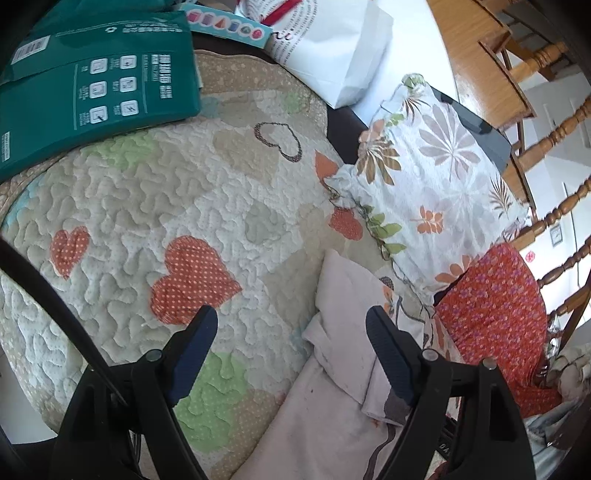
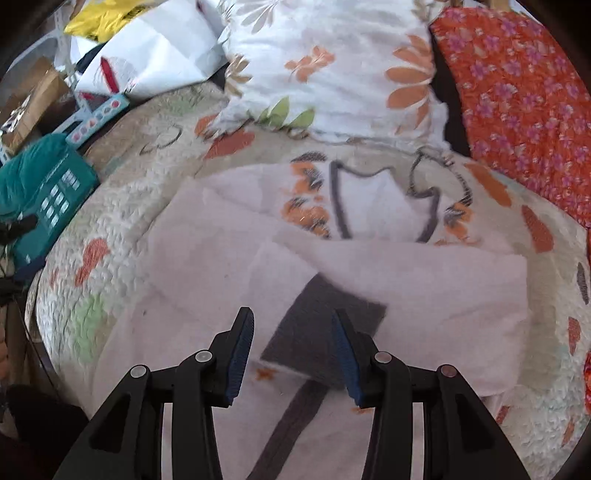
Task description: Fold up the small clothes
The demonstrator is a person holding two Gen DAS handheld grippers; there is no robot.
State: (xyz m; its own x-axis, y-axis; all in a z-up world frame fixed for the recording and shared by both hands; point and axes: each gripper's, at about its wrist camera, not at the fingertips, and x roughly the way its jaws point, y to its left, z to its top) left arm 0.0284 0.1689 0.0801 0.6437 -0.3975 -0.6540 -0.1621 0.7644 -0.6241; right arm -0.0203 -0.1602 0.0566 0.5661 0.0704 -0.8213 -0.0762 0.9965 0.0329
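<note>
Quilted heart-print cover [image 1: 155, 206] fills most of both views; everything else sits on or around it.

Pale pink garment [image 2: 388, 280] is spread across the cover right under my right gripper, partly folded: one layer lies over another, with a dark grey patch [image 2: 325, 325] and a grey strip running toward the bottom of the frame. Upper part shows orange-and-grey print and a grey outline. In the left view the same garment sits at lower centre-right, bunched, its edge just beside my right-hand finger there.

White floral pillow [image 1: 436, 177] beyond the garment, touching the cover's far side. Red floral cushion [image 1: 491, 306] next to it, against the wooden spindle chair back [image 1: 554, 140].

Green package [image 1: 92, 88] on the cover's far left corner. White paper bag [image 1: 347, 55] behind it, and a small light blue box [image 1: 225, 22] between them.

Left gripper [image 1: 291, 325]: jaws wide apart, nothing between them, pads clear of the cloth, hanging over bare cover and the garment's edge.

Right gripper [image 2: 293, 332]: jaws apart, nothing pinched, pointing down over the grey patch. View is motion-blurred; can't tell whether the tips touch the fabric.
</note>
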